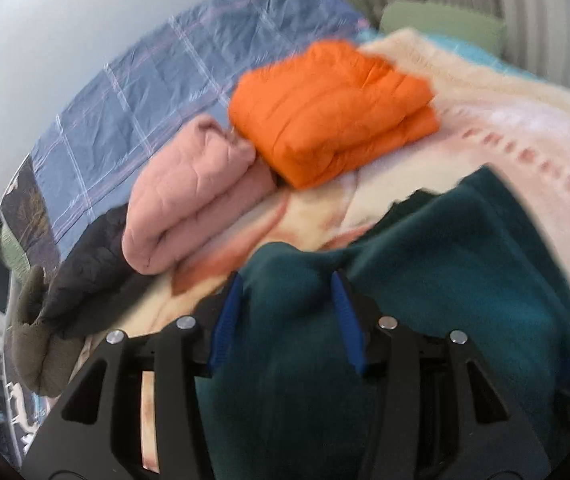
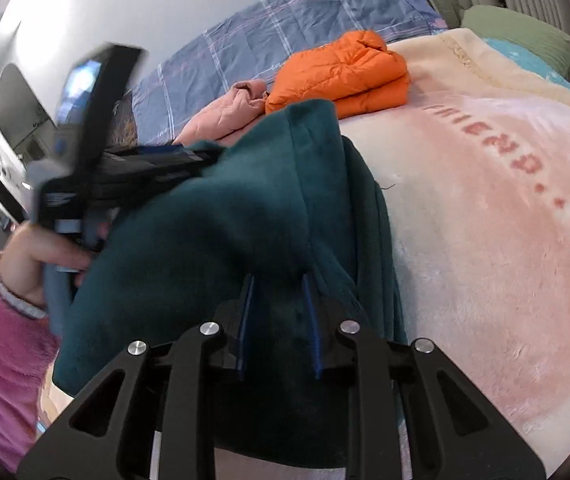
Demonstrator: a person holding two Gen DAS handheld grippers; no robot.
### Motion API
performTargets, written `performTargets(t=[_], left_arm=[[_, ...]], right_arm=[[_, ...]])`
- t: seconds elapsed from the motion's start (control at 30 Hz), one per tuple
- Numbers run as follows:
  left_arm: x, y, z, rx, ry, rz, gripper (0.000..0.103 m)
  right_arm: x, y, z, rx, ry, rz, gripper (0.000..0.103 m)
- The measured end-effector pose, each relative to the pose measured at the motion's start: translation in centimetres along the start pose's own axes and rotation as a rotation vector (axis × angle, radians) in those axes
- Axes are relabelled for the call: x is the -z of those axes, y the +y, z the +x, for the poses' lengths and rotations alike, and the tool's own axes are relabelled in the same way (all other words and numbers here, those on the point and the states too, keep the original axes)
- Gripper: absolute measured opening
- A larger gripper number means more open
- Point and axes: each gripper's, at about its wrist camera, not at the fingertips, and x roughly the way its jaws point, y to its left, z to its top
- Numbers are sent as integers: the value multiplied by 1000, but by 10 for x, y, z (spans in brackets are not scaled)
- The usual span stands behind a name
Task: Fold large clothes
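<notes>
Pink blanket bed: right gripper pinches the teal fleece; left gripper half-open, fleece between unclamped — the fold may sag.

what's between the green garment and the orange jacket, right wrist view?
Mostly bare pink blanket; the orange jacket lies beyond the green garment. The pink folded garment sits left of that gap.

We cannot tell whether the left gripper presses the teal garment: fabric fills its jaws and blurs there. In the right view that gripper's tips vanish at nine o'clock. The dark clothing at eight o'clock stays unidentifiable, and the blanket's lettering smears.
</notes>
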Motion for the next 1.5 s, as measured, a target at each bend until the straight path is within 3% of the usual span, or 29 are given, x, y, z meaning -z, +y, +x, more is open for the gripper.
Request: performTargets(t=[0.1,0.23,0.3,0.37,0.5,0.63,0.7,0.77,0.9,0.97,1.0,1.1,1.3,1.43,1.5], left_arm=[[13,17,-41,137,-53,-71,53],[42,22,-78,225,-96,-72,60],[57,10,-68,202,-75,-15,61],[71,-2,-55,144,-130,53,62],[63,6,-48,180,-90,34,61],[58,10,-45,194,-77,35,65],[55,10,-43,195,-76,29,67],[52,10,-40,195,-71,21,70],[48,13,-37,204,-56,18,74],[47,16,-35,208,-48,14,77],[46,17,-35,203,-46,14,79],[46,17,-33,200,-47,20,83],[45,19,-33,201,-53,20,83],[45,18,-34,194,-53,27,83],[43,17,-33,190,-53,29,83]], right_arm=[[0,-5,0,-38,-5,28,23],[4,-8,-4,-41,-12,28,24],[4,-6,-4,-29,-15,11,24],[6,-6,-8,-20,-35,21,24],[19,6,-45,-1,-90,33,26],[50,31,-76,-182,-77,-76,27],[62,36,-65,-206,-12,-79,27],[66,40,-41,-163,50,-73,21],[58,48,-2,-183,80,-33,14],[58,55,22,-106,128,-104,0],[63,55,33,-50,158,-141,0],[66,29,34,-109,199,-50,0],[72,46,18,-70,192,-67,0],[69,67,-4,-197,112,-65,2],[70,81,9,-223,134,-95,2]])
